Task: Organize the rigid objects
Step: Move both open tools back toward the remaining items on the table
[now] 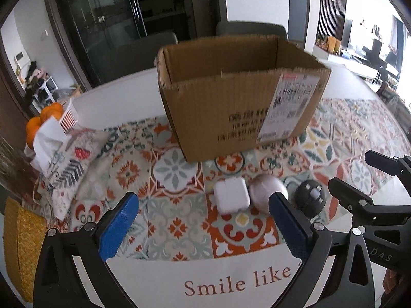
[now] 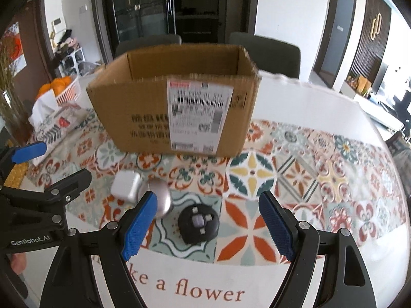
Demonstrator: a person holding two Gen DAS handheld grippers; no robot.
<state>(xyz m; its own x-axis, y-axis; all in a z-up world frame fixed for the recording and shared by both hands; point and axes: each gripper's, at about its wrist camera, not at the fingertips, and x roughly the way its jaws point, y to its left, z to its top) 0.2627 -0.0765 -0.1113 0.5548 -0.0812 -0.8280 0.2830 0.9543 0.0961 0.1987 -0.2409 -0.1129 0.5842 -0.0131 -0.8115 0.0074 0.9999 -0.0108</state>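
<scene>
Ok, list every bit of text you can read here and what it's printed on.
"Smile like" and "ke a flower": tablecloth.
"GenRobot.AI": left gripper.
"DAS": right gripper.
Cardboard box: black print and shipping label too blurred to read.

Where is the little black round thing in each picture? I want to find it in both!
Left wrist view: the black round thing sits low on the right, just right of the silver ball, behind the left gripper's right-hand finger.
Right wrist view: it lies low, just left of centre, between the open fingers of the right gripper.
Shared landmark: the cardboard box stands behind it in both.
</scene>
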